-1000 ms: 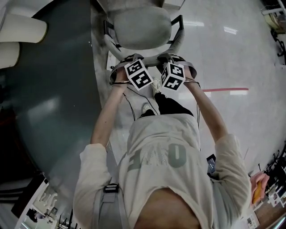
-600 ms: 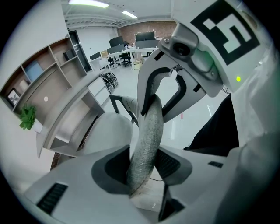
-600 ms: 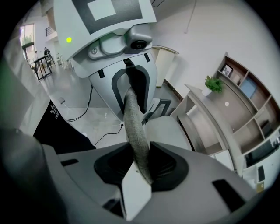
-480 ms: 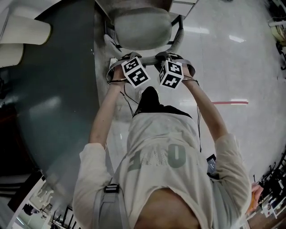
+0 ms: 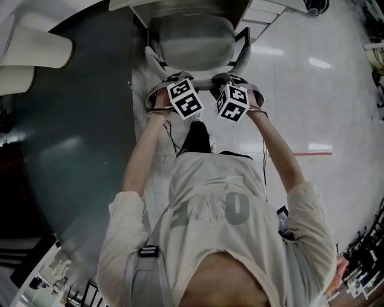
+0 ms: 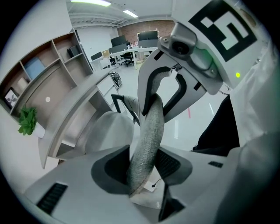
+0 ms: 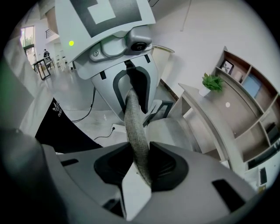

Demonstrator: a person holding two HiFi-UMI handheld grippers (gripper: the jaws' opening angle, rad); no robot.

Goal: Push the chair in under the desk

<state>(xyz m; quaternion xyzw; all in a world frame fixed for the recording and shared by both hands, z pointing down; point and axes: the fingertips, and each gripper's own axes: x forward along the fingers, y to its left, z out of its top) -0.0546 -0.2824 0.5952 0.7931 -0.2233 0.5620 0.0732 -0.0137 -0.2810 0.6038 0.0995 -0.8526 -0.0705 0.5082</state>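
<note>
The grey office chair (image 5: 192, 37) stands ahead of me in the head view, its seat partly under the pale desk (image 5: 180, 5) at the top. My left gripper (image 5: 174, 83) and right gripper (image 5: 228, 80) sit side by side on the top edge of the backrest. In the left gripper view the grey fabric backrest edge (image 6: 148, 140) runs between the pads of the left gripper (image 6: 146, 164), which are shut on it. In the right gripper view the right gripper (image 7: 141, 168) clamps the same backrest edge (image 7: 134, 127). The seat (image 7: 171, 131) lies beyond.
A large dark round mat (image 5: 78, 132) spreads to the left, with white cushioned seats (image 5: 36, 51) at its far edge. A red line (image 5: 309, 153) crosses the glossy floor on the right. A wall shelf with a plant (image 7: 211, 83) stands behind the desk (image 7: 205, 118).
The chair and both grippers have moved forward toward the desk, and the seat now reaches under its edge. The person's legs have stepped forward behind the chair.
</note>
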